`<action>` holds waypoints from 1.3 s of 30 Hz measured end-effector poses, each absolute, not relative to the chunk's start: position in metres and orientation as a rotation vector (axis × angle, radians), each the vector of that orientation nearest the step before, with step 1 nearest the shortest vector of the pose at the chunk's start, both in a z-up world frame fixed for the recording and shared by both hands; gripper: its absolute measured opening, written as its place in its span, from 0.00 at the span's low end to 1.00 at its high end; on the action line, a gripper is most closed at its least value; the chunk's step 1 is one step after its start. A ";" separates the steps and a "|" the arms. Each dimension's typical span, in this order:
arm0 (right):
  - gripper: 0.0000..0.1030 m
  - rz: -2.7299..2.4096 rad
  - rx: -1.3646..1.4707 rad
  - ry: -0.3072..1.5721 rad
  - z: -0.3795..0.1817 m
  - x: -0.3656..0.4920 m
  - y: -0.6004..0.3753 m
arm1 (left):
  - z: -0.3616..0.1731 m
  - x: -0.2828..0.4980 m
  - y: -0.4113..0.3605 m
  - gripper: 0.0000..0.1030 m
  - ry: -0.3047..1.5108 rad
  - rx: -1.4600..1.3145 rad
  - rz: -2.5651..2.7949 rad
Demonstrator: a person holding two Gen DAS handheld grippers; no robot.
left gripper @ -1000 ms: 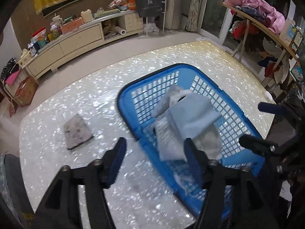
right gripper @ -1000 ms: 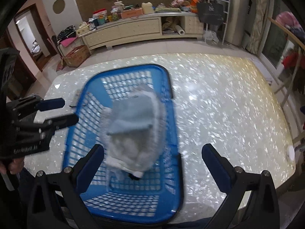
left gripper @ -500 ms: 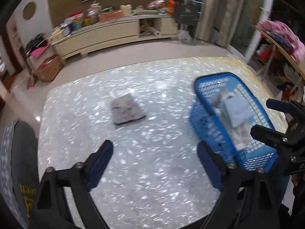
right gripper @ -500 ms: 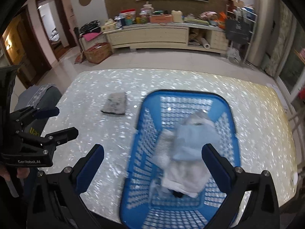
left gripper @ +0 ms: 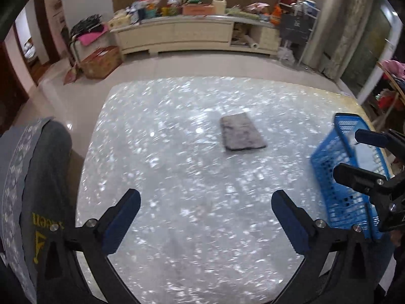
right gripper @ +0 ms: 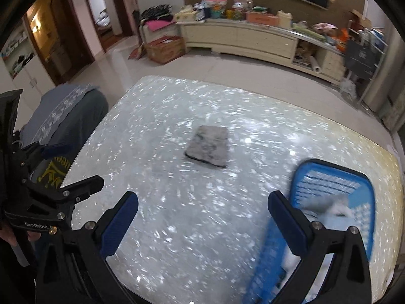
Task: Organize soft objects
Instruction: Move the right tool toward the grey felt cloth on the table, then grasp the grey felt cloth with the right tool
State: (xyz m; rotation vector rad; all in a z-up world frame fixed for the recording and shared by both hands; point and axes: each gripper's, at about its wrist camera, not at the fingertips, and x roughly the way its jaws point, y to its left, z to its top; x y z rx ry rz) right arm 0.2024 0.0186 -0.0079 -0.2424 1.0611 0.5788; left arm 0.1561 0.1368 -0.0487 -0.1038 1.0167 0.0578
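The left gripper (left gripper: pixel 205 207) has its fingers spread wide. They have just been opening, and nothing is between them, only the shiny white table (left gripper: pixel 177 177) below. The right gripper (right gripper: pixel 203 209) has its fingers spread wide too, with nothing in them. A folded gray cloth (left gripper: pixel 242 132) lies flat on the table, well ahead of both. The blue basket (right gripper: pixel 331 185) sits near the right gripper, with soft cloths (right gripper: pixel 326 207) inside.
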 end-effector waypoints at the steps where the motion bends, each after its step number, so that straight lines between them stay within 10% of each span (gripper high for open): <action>1: 1.00 0.587 -0.248 1.075 -0.013 0.206 0.026 | -0.053 0.157 0.144 1.00 1.024 -0.108 0.067; 25: 0.98 0.428 -0.167 1.411 -0.142 0.337 0.076 | -0.129 0.229 0.207 1.00 1.117 -0.111 0.086; 39: 0.48 0.413 -0.259 1.413 -0.175 0.352 0.089 | -0.141 0.251 0.214 1.00 1.121 -0.170 0.066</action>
